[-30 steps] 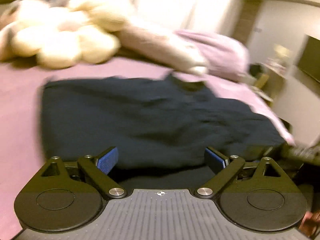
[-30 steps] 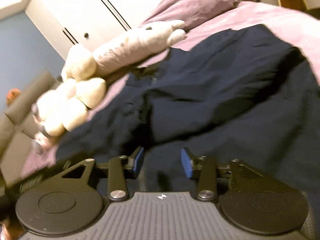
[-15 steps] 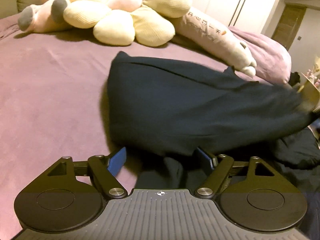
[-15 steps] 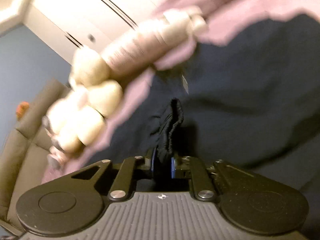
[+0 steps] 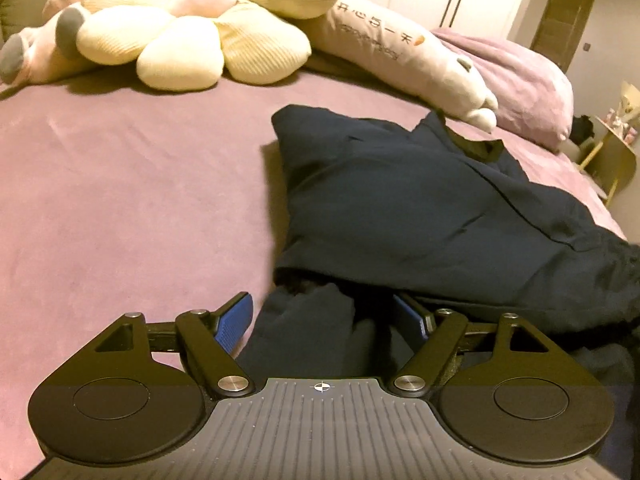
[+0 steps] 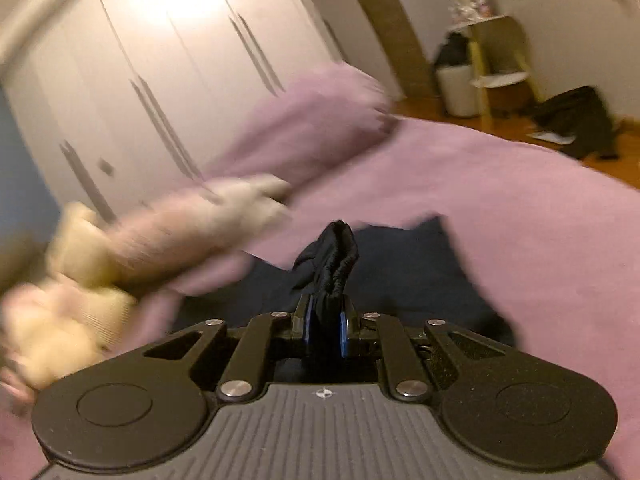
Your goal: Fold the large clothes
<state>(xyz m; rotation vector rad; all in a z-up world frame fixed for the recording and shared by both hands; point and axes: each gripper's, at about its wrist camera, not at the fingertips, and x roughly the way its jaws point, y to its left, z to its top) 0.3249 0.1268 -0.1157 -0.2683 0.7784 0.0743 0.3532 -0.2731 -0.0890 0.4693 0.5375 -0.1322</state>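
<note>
Since the earlier frames your right gripper has clamped down on a bunched, gathered edge of the navy garment and swung it up off the bed, so the right view now looks over the purple bedsheet toward the wardrobe doors w/ heavy blur. Cloth sticks up out of the closed jaws, prob so you can drag that edge across for a fold. Garment itself lies on the bed, right of centre in the left view, already doubled over into a rough wedge w/ the collar pointing at the long pillow. Your left gripper has dropped in low at the near hem; jaws have just been closing a bit but still stand wide, a lump of navy fabric between the pads, no pinch yet. Looks like it's set there to catch the other corner. Plush toys sit well apart at the head of the bed, purple pillow beyond.
</note>
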